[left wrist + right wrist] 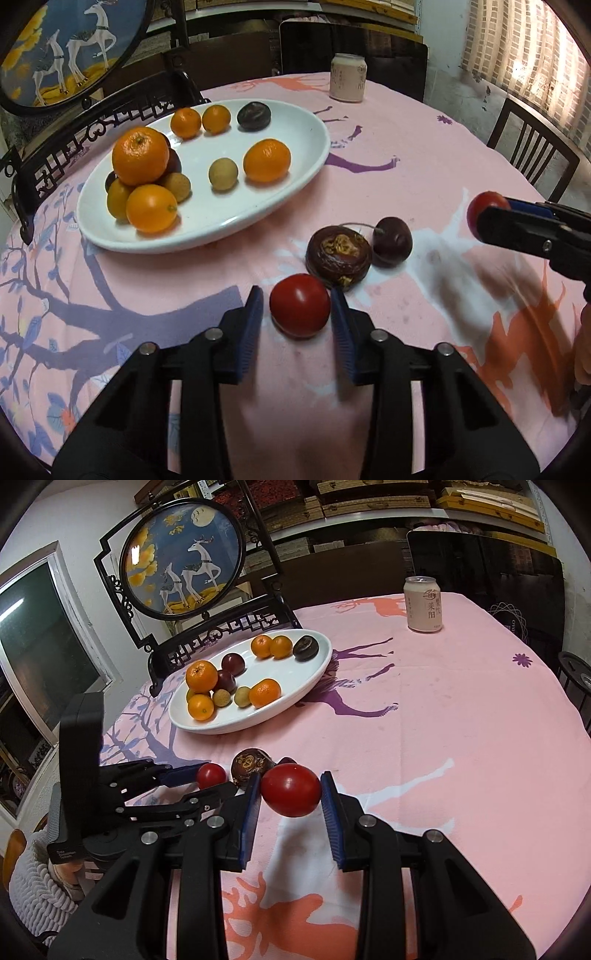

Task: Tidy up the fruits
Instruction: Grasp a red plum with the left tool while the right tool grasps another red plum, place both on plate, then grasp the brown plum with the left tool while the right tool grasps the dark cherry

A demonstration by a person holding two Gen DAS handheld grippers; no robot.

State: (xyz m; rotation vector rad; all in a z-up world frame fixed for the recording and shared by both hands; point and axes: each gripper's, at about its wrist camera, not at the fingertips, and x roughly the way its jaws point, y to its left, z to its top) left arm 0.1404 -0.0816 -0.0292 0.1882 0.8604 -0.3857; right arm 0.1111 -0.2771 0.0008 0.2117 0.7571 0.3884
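Note:
A white oval plate [295,122] [317,664] holds several oranges, longans and dark plums. My left gripper [297,306] is open around a red tomato [300,305] that rests on the pink cloth; the right pad touches it, the left pad stands apart. It also shows in the right wrist view [211,774]. My right gripper [290,788] is shut on a second red tomato [291,789] [484,206], held above the cloth. A dark brown fruit [338,256] [251,766] and a dark plum [392,240] lie just beyond the left gripper.
A drink can [348,76] [423,603] stands at the far side of the round table. A framed deer picture on a black stand [184,561] is behind the plate. Dark chairs [532,147] ring the table.

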